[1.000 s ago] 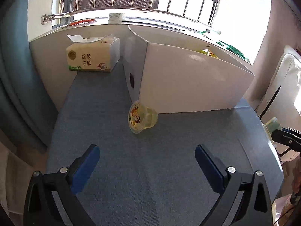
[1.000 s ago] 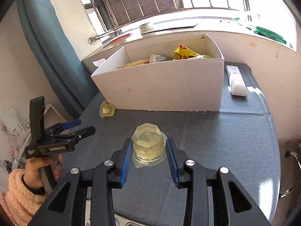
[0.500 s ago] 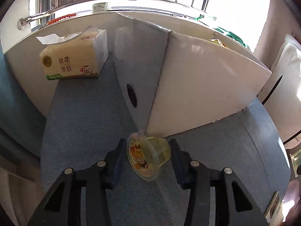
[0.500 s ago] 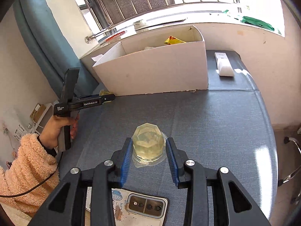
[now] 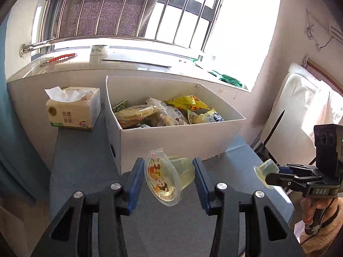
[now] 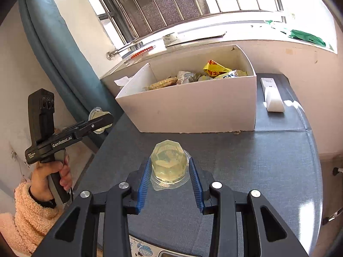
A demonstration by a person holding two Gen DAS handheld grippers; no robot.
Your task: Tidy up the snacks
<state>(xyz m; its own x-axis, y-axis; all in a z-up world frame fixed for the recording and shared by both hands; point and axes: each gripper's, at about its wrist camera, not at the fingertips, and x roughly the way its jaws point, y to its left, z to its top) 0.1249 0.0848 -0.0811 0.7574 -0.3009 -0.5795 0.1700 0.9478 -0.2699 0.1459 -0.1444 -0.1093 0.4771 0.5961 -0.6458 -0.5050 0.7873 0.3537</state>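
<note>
My left gripper (image 5: 168, 168) is shut on a clear jelly cup (image 5: 171, 177) with a cartoon lid, held on its side in the air in front of the white snack box (image 5: 182, 137). In the right wrist view that same gripper (image 6: 105, 118) shows at the left with its cup (image 6: 96, 112), level with the box's corner. Between the pads of my right gripper (image 6: 169, 168) sits a second jelly cup (image 6: 168, 158), bottom up, gripped over the blue-grey table (image 6: 246, 171). The left wrist view catches this gripper (image 5: 271, 176) and its cup (image 5: 262, 169) at the right. The box (image 6: 193, 111) holds several snack packets.
A tissue pack (image 5: 72, 111) stands left of the box against the wall under the window sill. A white remote-like block (image 6: 272, 95) lies to the right of the box. A phone (image 6: 150, 251) lies at the table's near edge. A person's hand (image 6: 51, 171) in a fuzzy sleeve holds the left gripper.
My left gripper went from wide open to shut on the cartoon-lid cup by the box's corner, then rose with it until the box's inside showed. The right gripper kept its cup.
</note>
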